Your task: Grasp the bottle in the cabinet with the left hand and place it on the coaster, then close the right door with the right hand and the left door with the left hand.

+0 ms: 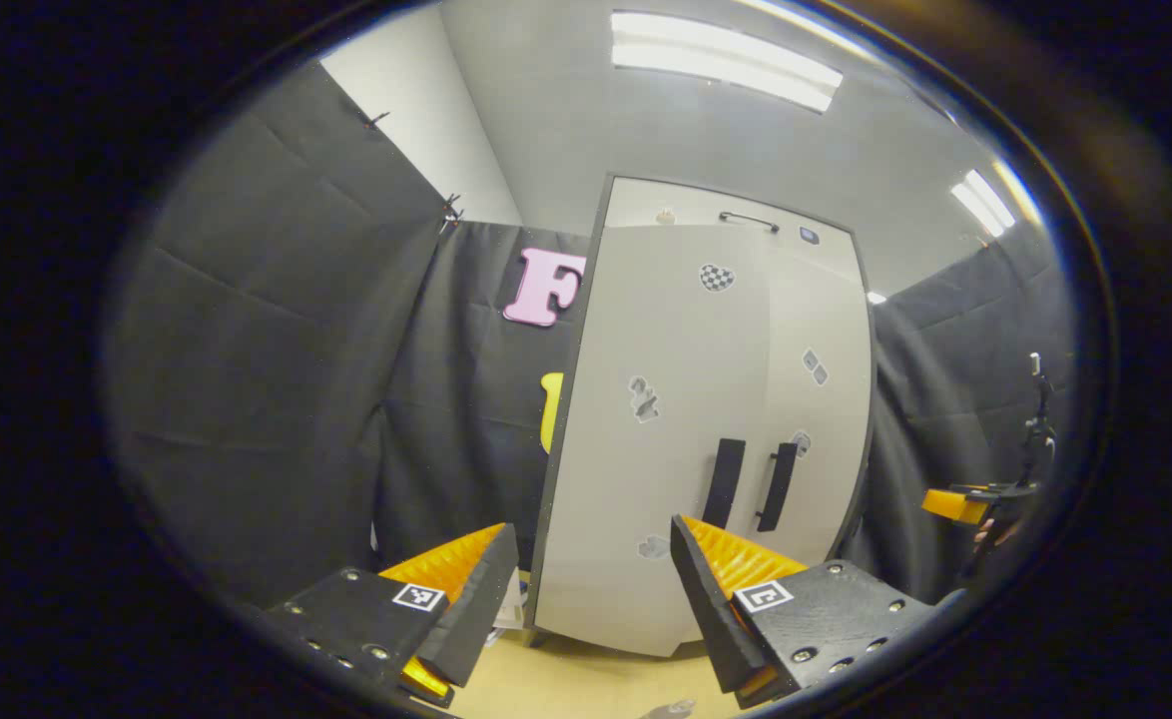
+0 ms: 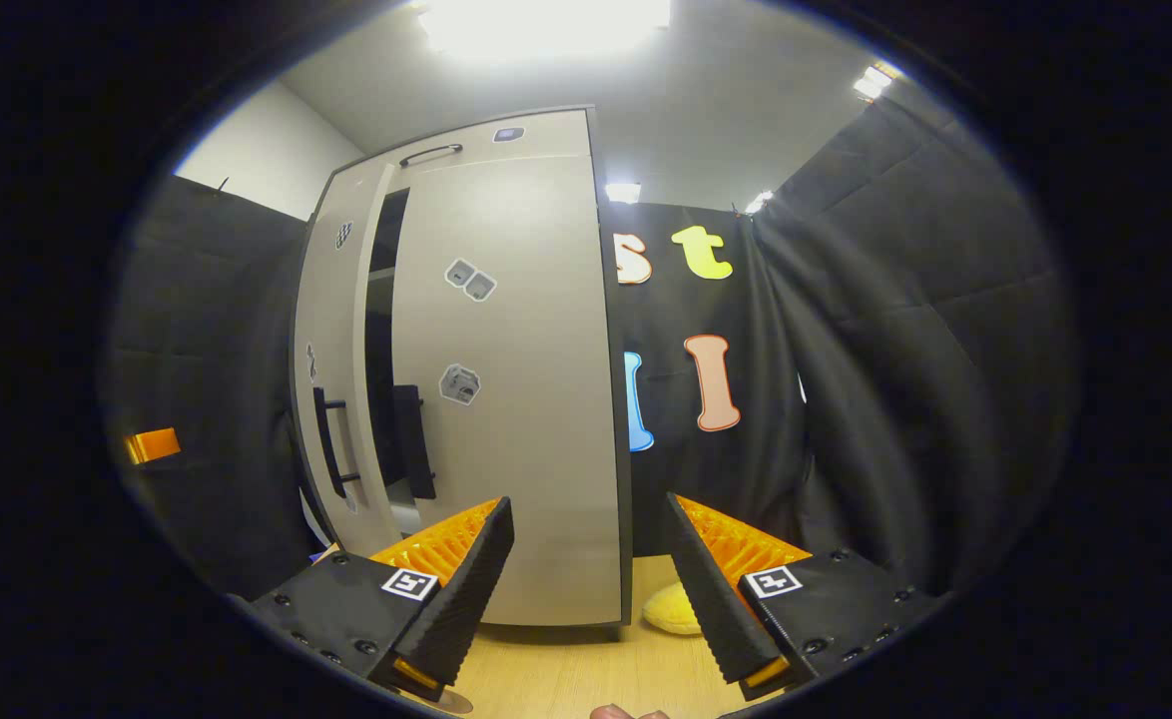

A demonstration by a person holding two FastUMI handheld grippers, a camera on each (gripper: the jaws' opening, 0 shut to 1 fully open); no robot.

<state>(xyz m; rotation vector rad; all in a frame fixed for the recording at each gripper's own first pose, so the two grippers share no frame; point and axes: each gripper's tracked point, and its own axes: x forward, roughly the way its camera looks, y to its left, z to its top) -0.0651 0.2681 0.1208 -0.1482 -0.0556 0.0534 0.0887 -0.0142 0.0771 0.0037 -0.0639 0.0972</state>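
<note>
left tool (image 1: pixel 594 589) open, empty | right tool (image 2: pixel 591 569) open, empty | cabinet (image 1: pixel 706 419) at 12 o'clock, doors ajar; bottle hidden inside | advice: widen the left door (image 2: pixel 331 330) first, then reach in squarely for the bottle

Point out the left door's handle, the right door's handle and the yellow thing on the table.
left door's handle (image 1: pixel 725 482): left gripper view, mid-bar.
right door's handle (image 1: pixel 778 486): left gripper view, mid-bar.
yellow thing (image 2: pixel 671 609): right gripper view, its top surface.
</note>
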